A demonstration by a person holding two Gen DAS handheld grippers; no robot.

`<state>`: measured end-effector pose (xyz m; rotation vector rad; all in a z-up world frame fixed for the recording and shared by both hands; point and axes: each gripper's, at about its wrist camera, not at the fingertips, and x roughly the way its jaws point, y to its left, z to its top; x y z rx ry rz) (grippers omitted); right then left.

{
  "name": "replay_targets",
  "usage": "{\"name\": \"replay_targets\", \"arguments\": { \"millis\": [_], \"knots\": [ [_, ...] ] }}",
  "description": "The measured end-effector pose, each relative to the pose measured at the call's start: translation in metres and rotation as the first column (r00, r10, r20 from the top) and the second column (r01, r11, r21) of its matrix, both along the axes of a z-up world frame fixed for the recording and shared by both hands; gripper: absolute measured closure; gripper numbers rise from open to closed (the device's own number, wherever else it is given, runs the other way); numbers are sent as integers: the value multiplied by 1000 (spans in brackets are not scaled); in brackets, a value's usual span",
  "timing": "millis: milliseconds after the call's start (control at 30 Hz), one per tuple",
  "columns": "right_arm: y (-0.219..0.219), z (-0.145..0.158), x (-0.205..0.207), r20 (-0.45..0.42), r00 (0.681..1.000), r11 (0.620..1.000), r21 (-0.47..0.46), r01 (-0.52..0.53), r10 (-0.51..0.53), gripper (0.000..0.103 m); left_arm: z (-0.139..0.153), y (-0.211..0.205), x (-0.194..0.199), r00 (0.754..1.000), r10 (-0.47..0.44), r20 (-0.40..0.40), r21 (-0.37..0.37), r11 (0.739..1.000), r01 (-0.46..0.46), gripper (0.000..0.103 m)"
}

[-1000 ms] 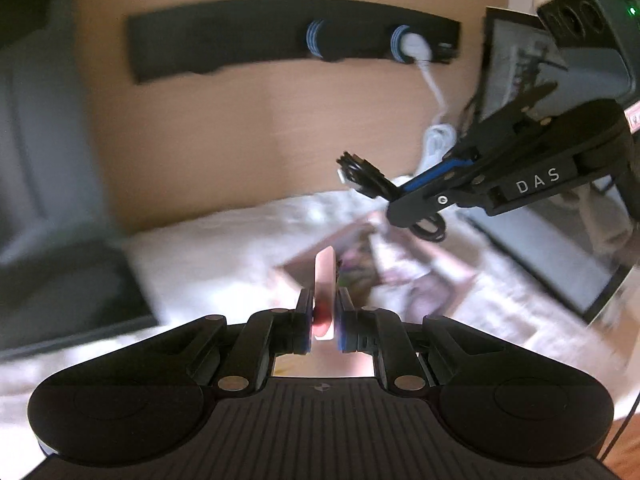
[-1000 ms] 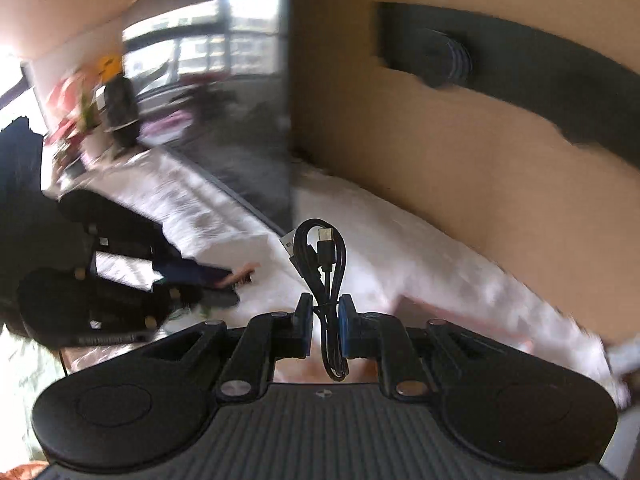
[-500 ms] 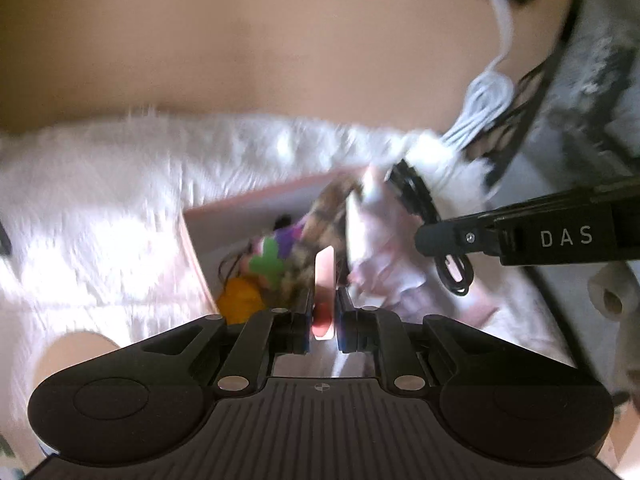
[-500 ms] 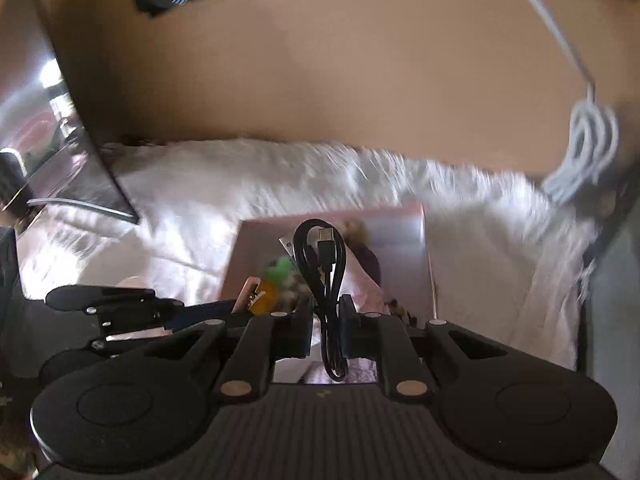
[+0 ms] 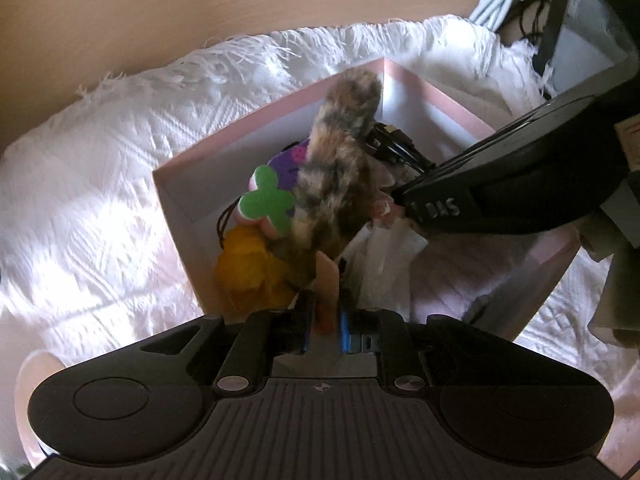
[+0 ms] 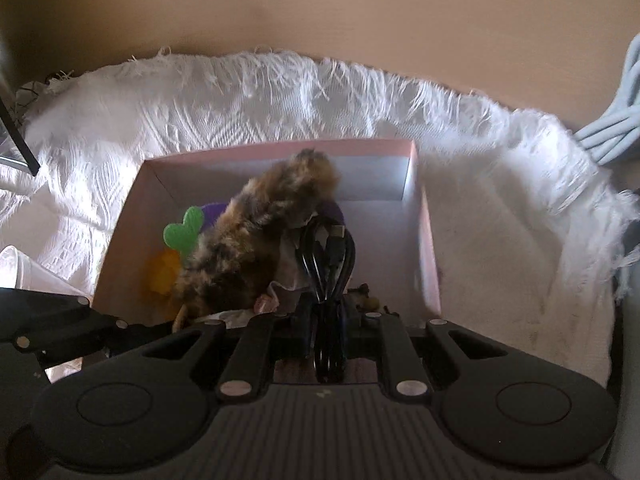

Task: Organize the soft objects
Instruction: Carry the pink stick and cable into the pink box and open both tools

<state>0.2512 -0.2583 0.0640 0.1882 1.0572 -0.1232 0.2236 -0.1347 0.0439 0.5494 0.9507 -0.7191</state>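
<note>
While left tongs (image 5: pixel 323 312) loosen round a pink strip (image 5: pixel 327 280), right tongs (image 6: pixel 326 314) pinch cable (image 6: pixel 328 256) above box rim (image 6: pixel 276 148).

- 1 pink box (image 6: pixel 424 240)
- 1 furry brown toy (image 6: pixel 256 236)
- 1 green clover toy (image 5: pixel 266 202)
- 1 yellow plush (image 5: pixel 248 268)
- 1 black cable coil (image 6: pixel 328 256)
- 1 white fringed cloth (image 6: pixel 280 96)
- 2 grippers: left gripper (image 5: pixel 325 306), right gripper (image 6: pixel 327 322)

The pink box (image 6: pixel 416 168) stands open on the white fringed cloth (image 6: pixel 280 92). Its left half is crowded: a brown furry toy (image 6: pixel 256 240) leans up past the rim, with a green clover piece (image 5: pixel 266 202) and a yellow soft thing (image 5: pixel 244 268) packed beside it. The box's right side and far corner are bare. The right gripper (image 5: pixel 404 196) reaches across the box's right part. The cloth around the box is clear.
</note>
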Motion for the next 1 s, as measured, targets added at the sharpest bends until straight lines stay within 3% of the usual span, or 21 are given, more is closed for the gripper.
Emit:
{"name": "replay_targets", "arguments": {
  "millis": [233,367,567,633,733,833,1000],
  "knots": [
    [-3,5,-4,20,1000,1000,12,-5,5,89,-1,-3,4,1000,-11,3,-9,1000,11,85],
    [-9,21,-11,72,997,1000,18,8,-9,73,7,5,5,1000,1,-3,-69,998,-1,84],
    [-10,49,-15,181,983,999,44,-11,3,72,29,17,1,998,50,30,-213,976,-42,84],
    [-8,52,-6,201,979,998,59,-28,16,72,27,14,0,1000,28,11,-205,978,-26,84],
    [-7,42,16,153,987,995,83,-63,50,72,17,2,-6,1000,-27,6,-163,986,27,84],
    [-11,24,23,81,996,996,80,-36,29,72,10,-1,-4,1000,-23,-10,-145,989,21,84],
    [-12,46,-5,141,990,998,61,16,-25,65,28,13,-7,999,25,28,-208,978,-19,84]
  ]
}}
